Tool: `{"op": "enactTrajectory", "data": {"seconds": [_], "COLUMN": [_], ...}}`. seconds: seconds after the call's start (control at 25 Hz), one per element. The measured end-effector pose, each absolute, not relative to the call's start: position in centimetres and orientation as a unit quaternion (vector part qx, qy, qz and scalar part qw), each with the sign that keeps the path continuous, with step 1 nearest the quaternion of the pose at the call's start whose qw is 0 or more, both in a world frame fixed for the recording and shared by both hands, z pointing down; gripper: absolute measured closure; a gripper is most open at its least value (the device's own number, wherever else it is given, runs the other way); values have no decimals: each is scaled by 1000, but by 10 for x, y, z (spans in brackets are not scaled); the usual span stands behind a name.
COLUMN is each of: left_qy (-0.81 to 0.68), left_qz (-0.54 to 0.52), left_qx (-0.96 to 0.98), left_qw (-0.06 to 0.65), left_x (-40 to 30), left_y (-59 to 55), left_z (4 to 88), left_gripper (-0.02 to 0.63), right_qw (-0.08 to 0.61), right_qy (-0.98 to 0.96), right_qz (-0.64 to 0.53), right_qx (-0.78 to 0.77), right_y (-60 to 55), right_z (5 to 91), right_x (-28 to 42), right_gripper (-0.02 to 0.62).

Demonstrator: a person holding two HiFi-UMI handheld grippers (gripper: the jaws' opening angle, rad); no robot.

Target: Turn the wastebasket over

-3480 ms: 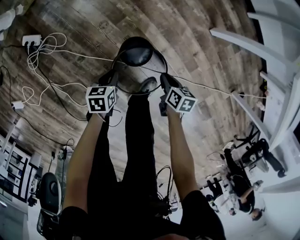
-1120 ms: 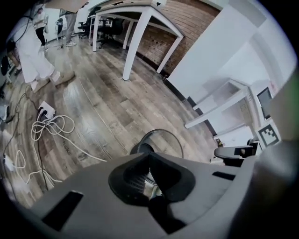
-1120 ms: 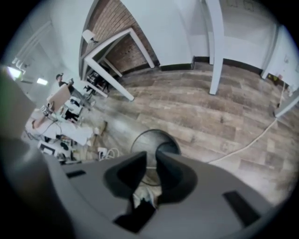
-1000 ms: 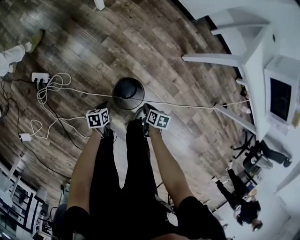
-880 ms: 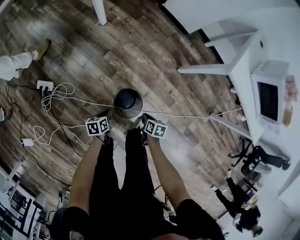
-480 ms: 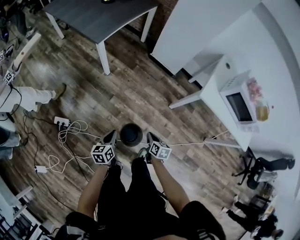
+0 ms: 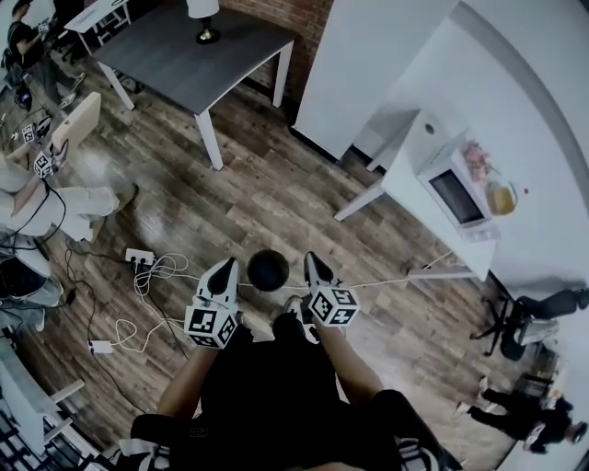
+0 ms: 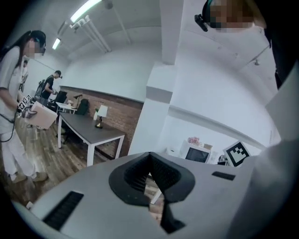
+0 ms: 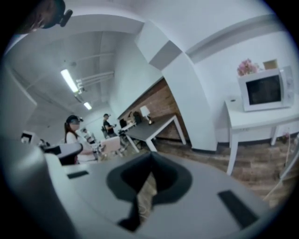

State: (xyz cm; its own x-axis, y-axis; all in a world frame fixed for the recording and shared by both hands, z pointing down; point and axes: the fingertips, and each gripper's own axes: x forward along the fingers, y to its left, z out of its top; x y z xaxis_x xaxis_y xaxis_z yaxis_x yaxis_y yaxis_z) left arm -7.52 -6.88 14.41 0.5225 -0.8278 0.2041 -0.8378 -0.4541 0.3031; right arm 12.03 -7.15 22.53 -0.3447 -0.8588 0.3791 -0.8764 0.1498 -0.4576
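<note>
Black and round, the wastebasket [image 7: 268, 269] sits on the wood floor [image 7: 276, 193] far below me. From straight above it shows as a dark disc with a faint sheen, and I cannot tell which end faces up. I count just the one.

In my head view it lies between the tips of my two grippers, and neither touches it. The left gripper [image 7: 227, 268] has its jaws closed together with nothing between them. The right gripper [image 7: 312, 262] is the same, pads meeting and empty. Each carries one marker cube, so two in all: the left cube [image 7: 210, 324] and the right cube [image 7: 331, 306].

One white cable [image 7: 396, 279] runs across the boards from just beside the wastebasket off to the right. More cable lies in loose loops [image 7: 152, 276] to its left, by one power strip [image 7: 139, 257].

Farther out I count two tables. The grey table [image 7: 175, 69] has one lamp [image 7: 203, 18] on it. The white table [image 7: 402, 189] carries one microwave [image 7: 456, 193] and a pink bunch of flowers [image 7: 476, 158]. One black chair [image 7: 534, 308] stands at the right edge.

A person in pale trousers [image 7: 64, 207] stands on the boards at the left edge. Another person [image 7: 520, 414] is at the lower right.
</note>
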Motion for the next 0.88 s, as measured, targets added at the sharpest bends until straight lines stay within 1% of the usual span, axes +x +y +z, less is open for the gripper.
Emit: {"op": "enactTrajectory", "data": {"seconds": [0.2,0.32,0.52,0.88], "left_qy": [-493,-497,-484,-479], "left_qz": [0,0,6,13], "left_qx": [858,859,867,870], "left_qw": [145,121,117,112], "left_x": [-67,-56,-33,-10], "left_y": [-37,-29,-36,-35], "left_z": [110,103,104,104], "left_gripper": [572,572,572,572], "right_qw": [10,12,27,23], "right_qy": [-787,-802,-808,-809], "right_qz": [266,258,248,243], "right_qx": [556,538,533,535], "right_y": [-35,-19,-9,-4], "right_z": [182,175,174,169], "right_x": [108,98,97,113], "right_gripper": [563,563,563,563]}}
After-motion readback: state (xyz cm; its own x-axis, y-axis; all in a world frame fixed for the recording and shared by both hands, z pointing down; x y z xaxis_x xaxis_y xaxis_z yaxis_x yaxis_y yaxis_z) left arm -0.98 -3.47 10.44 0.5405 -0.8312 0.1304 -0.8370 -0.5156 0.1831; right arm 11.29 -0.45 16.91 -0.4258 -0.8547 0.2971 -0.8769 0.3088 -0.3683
